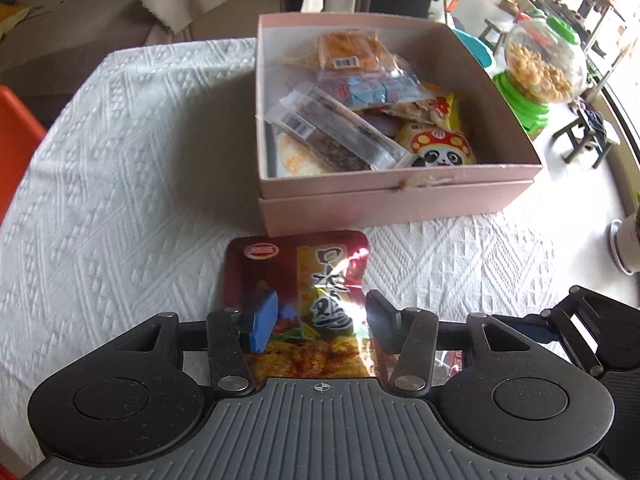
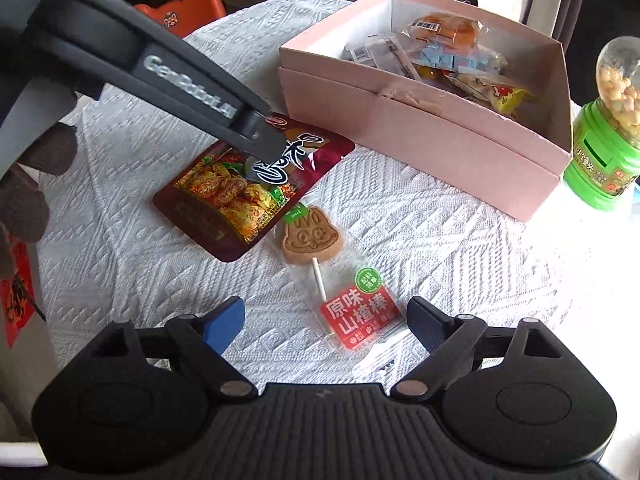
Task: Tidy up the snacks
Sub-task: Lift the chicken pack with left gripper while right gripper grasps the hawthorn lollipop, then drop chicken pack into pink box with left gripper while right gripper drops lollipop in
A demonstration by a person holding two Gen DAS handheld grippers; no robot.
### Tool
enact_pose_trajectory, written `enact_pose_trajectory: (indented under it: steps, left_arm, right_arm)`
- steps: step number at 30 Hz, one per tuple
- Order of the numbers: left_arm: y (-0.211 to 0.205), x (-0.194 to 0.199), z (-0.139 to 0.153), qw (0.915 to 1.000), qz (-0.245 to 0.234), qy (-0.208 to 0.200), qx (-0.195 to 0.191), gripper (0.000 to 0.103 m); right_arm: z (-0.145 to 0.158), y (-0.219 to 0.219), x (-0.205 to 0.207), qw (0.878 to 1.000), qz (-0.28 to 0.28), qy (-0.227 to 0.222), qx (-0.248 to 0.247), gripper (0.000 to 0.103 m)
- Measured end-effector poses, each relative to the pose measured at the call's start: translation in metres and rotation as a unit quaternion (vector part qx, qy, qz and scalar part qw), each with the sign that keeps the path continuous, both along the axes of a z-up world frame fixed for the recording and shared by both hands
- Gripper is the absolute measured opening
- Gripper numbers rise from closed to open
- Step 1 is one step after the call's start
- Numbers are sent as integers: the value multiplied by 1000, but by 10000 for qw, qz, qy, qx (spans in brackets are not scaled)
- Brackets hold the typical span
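My left gripper: I have it closed on the dark red snack pouch, the blue pad against one side and the black pad against the other; the foil buckles and shines between them.

Dark red snack pouch: in my right view it tilts up off the white cloth, its far end under my left gripper and its near corner low by the lollipop.

My right gripper: jaws spread wide, nothing between the pads. It hangs just above the cloth, pointing steeply down.

Lollipop packet: it lies flat on the cloth right ahead of my right gripper. Its red label is nearest, between my two open fingers but touched by neither; the brown cartoon-face sweet lies further out, just beside the pouch's near corner.

Pink box: open, straight ahead of my left gripper and just past the pouch's far edge. From my right gripper it sits ahead and to the right.

Inside the box: a clear long bar packet across the top, a yellow panda packet beside it, blue cubes in clear wrap and an orange snack towards the far wall.

Green-based jar: holds pale round puffs, and stands just beside the box's right end.

Orange chair: beyond the far left edge of the table.
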State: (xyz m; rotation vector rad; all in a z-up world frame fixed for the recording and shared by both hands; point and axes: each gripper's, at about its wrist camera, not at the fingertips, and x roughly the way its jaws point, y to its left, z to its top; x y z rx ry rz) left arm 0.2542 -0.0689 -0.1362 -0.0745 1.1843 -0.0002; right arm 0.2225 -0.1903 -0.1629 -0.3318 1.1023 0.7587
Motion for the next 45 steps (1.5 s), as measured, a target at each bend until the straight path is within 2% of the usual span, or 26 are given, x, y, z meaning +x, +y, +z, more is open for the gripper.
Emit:
enact_pose_trajectory:
  steps: [3, 6, 8, 9, 10, 12, 15, 16, 19, 23, 26, 29, 31, 36, 38, 41, 42, 43, 45]
  left_arm:
    - [-10, 3, -8, 9998, -147, 97, 51, 77]
    - [-3, 2, -6, 9999, 85, 17, -59, 75]
    - [7, 1, -4, 9989, 389, -11, 265, 71]
    - [13, 1, -6, 9974, 535, 60, 473, 74]
    - [21, 2, -9, 9963, 692, 104, 501, 79]
    - [35, 4, -17, 9953, 895, 235, 271, 87]
    - [40, 7, -27, 9955, 870, 380, 4, 93]
    - [37, 9, -29, 9962, 764, 419, 55, 97]
    - [26, 14, -34, 9972, 521, 427, 316, 101]
    - [30, 17, -33, 9966, 681, 433, 167, 101]
    - [28, 16, -33, 9967, 606, 491, 223, 99]
    - [35, 11, -27, 9970, 629, 457, 14, 92]
    - [41, 0, -18, 9969, 671, 352, -212, 80]
    - [57, -40, -1, 9929, 983, 390, -538, 75]
    - [64, -57, 1, 9899, 1168, 456, -663, 75]
    - [69, -79, -1, 9829, 1465, 629, -921, 75]
    - [70, -84, -2, 9812, 1506, 702, -981, 75]
    - [68, -88, -2, 9807, 1503, 744, -1009, 75]
    - [64, -93, 2, 9812, 1441, 750, -1045, 75]
  right_arm:
    - [-2, 1, 0, 10000, 71, -30, -42, 90]
    - [-4, 1, -1, 9999, 82, -76, -56, 90]
    - [-4, 1, -2, 9999, 90, -117, -66, 91]
    - [-5, 2, -3, 9998, 109, -138, -75, 91]
    - [-5, 2, -4, 9997, 126, -166, -90, 92]
    - [-6, 4, -6, 9995, 176, -238, -141, 93]
    - [-8, 6, -10, 9990, 245, -331, -190, 96]
    - [-8, 6, -11, 9990, 238, -333, -177, 96]
    - [-8, 5, -11, 9990, 232, -357, -144, 96]
    - [-9, 5, -13, 9987, 259, -412, -119, 98]
    - [-9, 3, -15, 9986, 296, -421, -105, 98]
    - [-9, 3, -16, 9984, 363, -428, -119, 99]
    - [-8, 4, -15, 9984, 385, -383, -158, 99]
    - [-3, 7, 0, 9993, 311, -104, -201, 98]
    - [-4, 10, 7, 9994, 215, -121, -224, 97]
    - [-3, 21, 14, 9989, 235, -325, -257, 87]
    - [-2, 25, 14, 9986, 290, -366, -245, 75]
    - [1, 29, 14, 9982, 392, -387, -234, 58]
    - [7, 36, 11, 9970, 601, -348, -330, 41]
